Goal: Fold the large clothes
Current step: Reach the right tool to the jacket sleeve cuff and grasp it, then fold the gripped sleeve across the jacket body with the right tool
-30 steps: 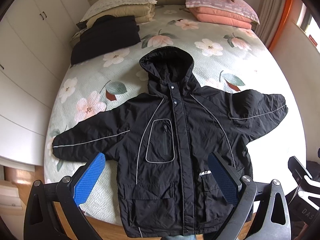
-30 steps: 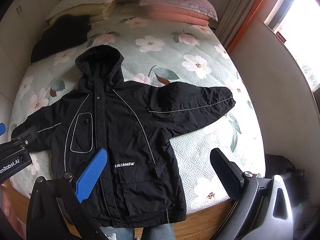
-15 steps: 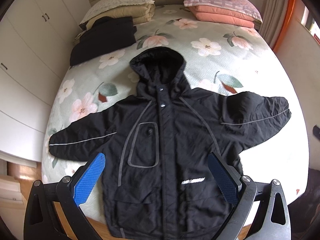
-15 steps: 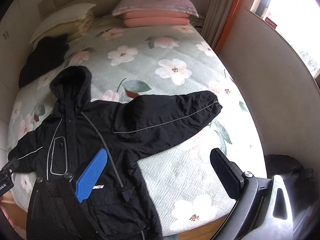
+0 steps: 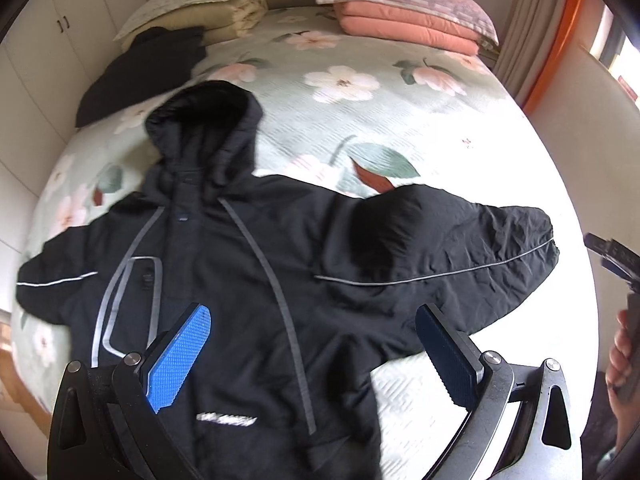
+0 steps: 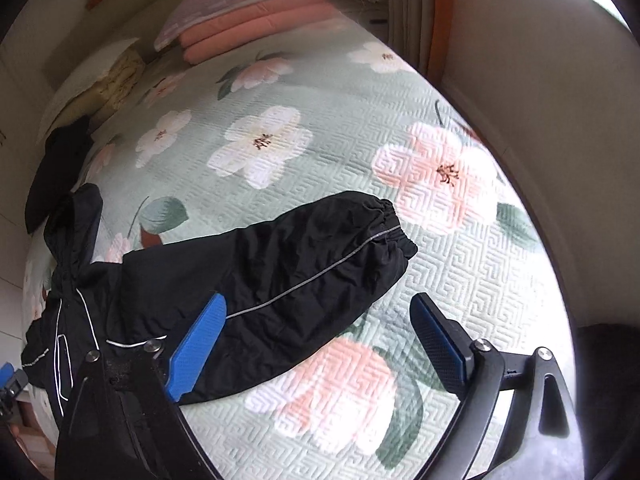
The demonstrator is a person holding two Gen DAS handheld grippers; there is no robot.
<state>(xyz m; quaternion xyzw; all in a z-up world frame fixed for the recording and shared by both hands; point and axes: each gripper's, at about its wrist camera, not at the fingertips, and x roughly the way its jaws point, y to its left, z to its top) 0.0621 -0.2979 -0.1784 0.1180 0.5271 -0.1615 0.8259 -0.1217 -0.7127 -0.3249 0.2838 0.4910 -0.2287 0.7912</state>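
Note:
A black hooded jacket (image 5: 248,280) with grey piping lies face up and spread out on the floral bed (image 5: 420,128). My left gripper (image 5: 316,356) hangs open above the jacket's chest and right armpit, nothing between its blue pads. In the right wrist view the jacket's right sleeve (image 6: 288,276) stretches toward the bed's right side, its elastic cuff (image 6: 394,228) flat on the quilt (image 6: 460,272). My right gripper (image 6: 320,344) hovers over that sleeve's lower edge with its jaws wide and closing, gripping nothing.
Pink folded bedding with a pillow (image 5: 408,12) and cream bedding (image 5: 216,12) sit at the headboard. A second dark garment (image 5: 144,68) lies at the far left. White cabinets (image 5: 36,80) flank the left side; a curtain and low wall (image 6: 520,60) flank the right.
Both grippers have dropped closer to the bed and shifted right. The right gripper has swung from over the jacket's body to over the right sleeve. The jacket has not moved.

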